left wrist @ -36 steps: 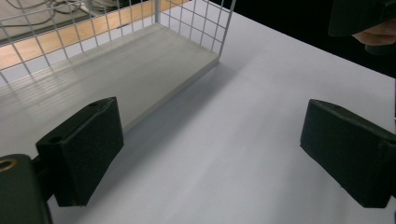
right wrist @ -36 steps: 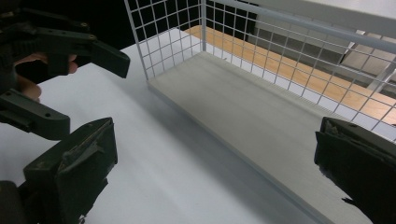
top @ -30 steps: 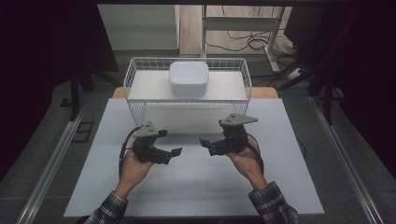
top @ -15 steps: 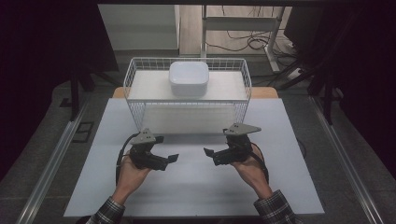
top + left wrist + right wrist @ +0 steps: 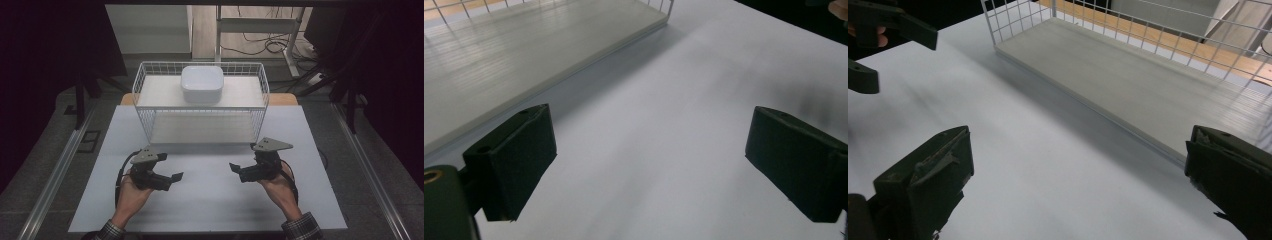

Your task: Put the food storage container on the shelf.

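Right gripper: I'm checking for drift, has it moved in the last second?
Yes. The right gripper has pulled back toward the person, away from the wire basket.

The table (image 5: pixel 210 200) is seen from above and behind the person, looking forward and down, with the wire basket (image 5: pixel 150 127) in the upper centre of the frame. The left gripper view is taken low over the white surface, the basket's floor at upper left. The right gripper view is likewise low, the basket at upper right. The basket's floor (image 5: pixel 1148 85) is shared by all three.
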Demonstrator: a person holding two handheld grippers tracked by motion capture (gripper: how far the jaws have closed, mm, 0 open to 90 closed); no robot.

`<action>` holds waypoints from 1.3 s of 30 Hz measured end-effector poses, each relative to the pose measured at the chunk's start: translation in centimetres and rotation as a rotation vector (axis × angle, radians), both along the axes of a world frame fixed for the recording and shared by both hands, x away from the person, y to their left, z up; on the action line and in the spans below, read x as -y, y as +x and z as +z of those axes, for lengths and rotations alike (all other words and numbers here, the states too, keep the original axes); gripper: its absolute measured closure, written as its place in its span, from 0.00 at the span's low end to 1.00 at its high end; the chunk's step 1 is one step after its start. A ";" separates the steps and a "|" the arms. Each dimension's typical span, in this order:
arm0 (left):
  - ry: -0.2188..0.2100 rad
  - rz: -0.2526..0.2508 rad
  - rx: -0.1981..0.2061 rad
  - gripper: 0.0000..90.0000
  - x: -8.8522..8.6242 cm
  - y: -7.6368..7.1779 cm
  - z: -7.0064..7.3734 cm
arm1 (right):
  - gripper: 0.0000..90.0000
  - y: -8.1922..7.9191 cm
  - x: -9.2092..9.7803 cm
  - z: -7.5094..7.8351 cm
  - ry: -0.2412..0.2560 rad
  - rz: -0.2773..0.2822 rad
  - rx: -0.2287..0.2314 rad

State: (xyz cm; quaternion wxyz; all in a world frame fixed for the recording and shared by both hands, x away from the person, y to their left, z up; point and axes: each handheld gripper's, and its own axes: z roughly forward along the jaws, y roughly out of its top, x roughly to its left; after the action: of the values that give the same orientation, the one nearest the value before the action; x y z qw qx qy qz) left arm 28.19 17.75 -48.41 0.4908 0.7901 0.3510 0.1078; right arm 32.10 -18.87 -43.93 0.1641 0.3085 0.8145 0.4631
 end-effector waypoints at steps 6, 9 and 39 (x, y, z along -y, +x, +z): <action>-0.006 0.015 -0.010 0.06 -1.1 -0.8 -0.5 | 0.00 -0.6 1.2 -0.2 -0.001 -0.022 -0.001; -0.010 0.023 -0.016 0.06 -1.5 -1.2 -0.7 | 0.00 -0.9 1.8 -0.4 -0.001 -0.034 -0.002; 0.044 0.112 -0.051 0.07 -5.1 -5.4 -3.4 | 0.00 -5.0 6.6 -4.0 -0.053 -0.112 -0.042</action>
State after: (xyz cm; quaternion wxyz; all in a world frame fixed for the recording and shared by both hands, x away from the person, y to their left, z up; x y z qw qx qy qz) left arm 22.75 22.83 -51.79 0.4575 0.7823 0.4046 0.1226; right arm 27.06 -25.48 -47.88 0.1807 0.3590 0.8113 0.4246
